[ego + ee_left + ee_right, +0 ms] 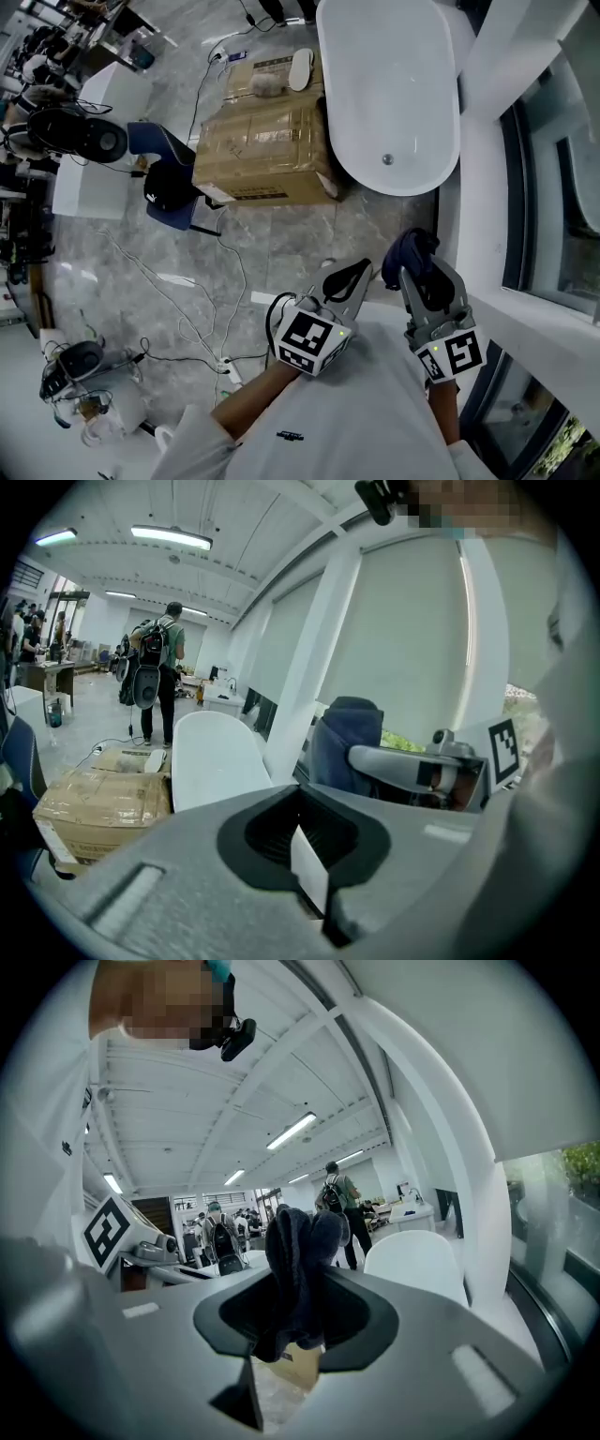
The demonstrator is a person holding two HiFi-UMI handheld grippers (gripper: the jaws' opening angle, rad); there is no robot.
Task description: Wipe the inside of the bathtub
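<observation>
A cardboard box sits on the marble floor, cables trailing near a blue chair.

Bare marble floor leads to the near end of the bathtub and its open basin, hemmed by a cardboard box against its left side, a white window frame on the right, and cables trailing left.

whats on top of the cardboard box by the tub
A white oval object and a fuzzy pale lump lie on the cardboard box; its closed top hides whatever is inside.
</observation>
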